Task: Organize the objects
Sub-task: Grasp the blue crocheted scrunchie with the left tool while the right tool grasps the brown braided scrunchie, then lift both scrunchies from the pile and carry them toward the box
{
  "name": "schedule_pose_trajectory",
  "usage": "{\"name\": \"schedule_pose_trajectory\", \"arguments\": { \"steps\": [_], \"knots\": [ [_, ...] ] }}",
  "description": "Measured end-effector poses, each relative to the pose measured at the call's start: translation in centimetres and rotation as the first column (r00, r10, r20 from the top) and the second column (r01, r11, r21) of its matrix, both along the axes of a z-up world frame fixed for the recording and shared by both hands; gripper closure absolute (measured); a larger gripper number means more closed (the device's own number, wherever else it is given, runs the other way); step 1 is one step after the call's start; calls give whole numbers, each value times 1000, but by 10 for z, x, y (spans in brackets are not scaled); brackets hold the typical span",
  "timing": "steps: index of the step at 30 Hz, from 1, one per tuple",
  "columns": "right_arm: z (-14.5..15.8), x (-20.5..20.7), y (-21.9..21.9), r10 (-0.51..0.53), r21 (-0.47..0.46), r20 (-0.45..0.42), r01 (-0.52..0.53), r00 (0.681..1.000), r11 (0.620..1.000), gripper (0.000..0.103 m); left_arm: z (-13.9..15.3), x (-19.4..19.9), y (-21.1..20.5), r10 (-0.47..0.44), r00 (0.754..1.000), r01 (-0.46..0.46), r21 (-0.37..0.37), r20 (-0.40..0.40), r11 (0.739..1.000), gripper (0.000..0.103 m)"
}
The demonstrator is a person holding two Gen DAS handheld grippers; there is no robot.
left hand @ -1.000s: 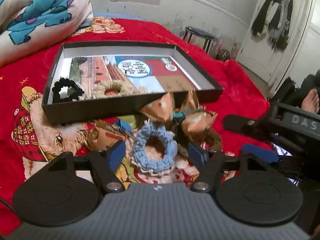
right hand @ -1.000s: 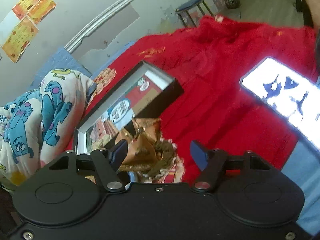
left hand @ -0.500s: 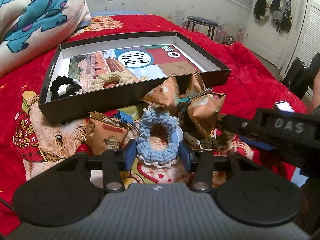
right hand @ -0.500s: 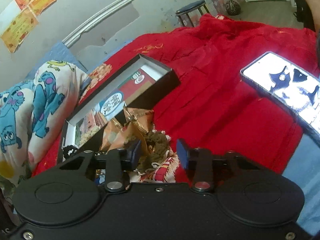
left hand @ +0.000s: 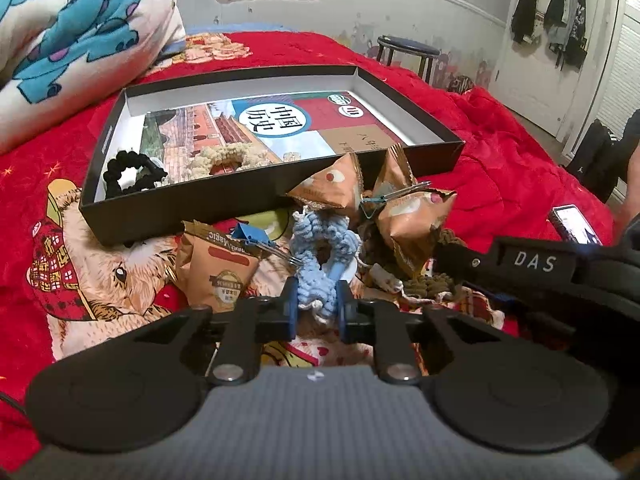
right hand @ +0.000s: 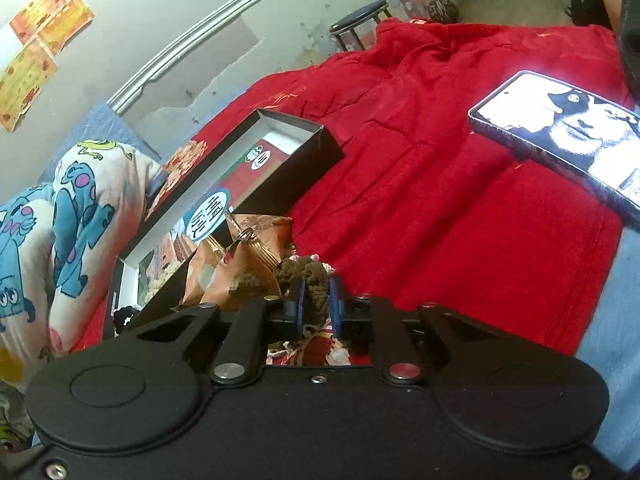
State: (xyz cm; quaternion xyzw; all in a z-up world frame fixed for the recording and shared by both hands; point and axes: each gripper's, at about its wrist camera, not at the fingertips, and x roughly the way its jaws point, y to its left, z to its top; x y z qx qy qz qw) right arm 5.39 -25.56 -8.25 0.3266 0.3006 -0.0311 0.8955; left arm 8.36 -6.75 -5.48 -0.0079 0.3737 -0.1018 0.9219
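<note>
A black shallow box lies on the red bed cover, holding a black scrunchie and a cream scrunchie. In front of it lie brown snack packets and a blue binder clip. My left gripper is shut on the near end of a blue knitted scrunchie. My right gripper is shut on an olive-brown scrunchie, which also shows in the left wrist view. The right gripper's body reaches in from the right there.
A phone with a lit screen lies on the red cover to the right. A monster-print pillow is at the left. A stool stands beyond the bed. The box is also in the right wrist view.
Both grippers went from open to shut: the left closed on the blue scrunchie, the right on the olive-brown scrunchie. Both views shifted slightly toward the pile.
</note>
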Motion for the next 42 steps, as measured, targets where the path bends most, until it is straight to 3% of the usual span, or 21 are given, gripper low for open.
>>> {"name": "schedule_pose_trajectory", "arguments": {
  "steps": [10,16,20,32,42],
  "knots": [
    [2,-3,-2,-15,24,9,15,1000,1000,93,2,-7,-14,-89,996,89,52,5,995,82],
    [7,-7,0,-26,27,18,26,999,999,93,8,-12,-11,-73,997,72,34,24,997,82],
    [16,-11,3,-37,26,35,36,999,999,93,12,-19,-14,-79,994,73,80,71,994,83],
    [45,-23,9,-49,-6,77,49,996,999,93,31,-31,-9,-85,989,85,6,117,996,83],
    [68,-38,15,-41,-58,108,47,993,997,93,46,-44,-12,-92,979,93,5,179,996,83]
  ]
}}
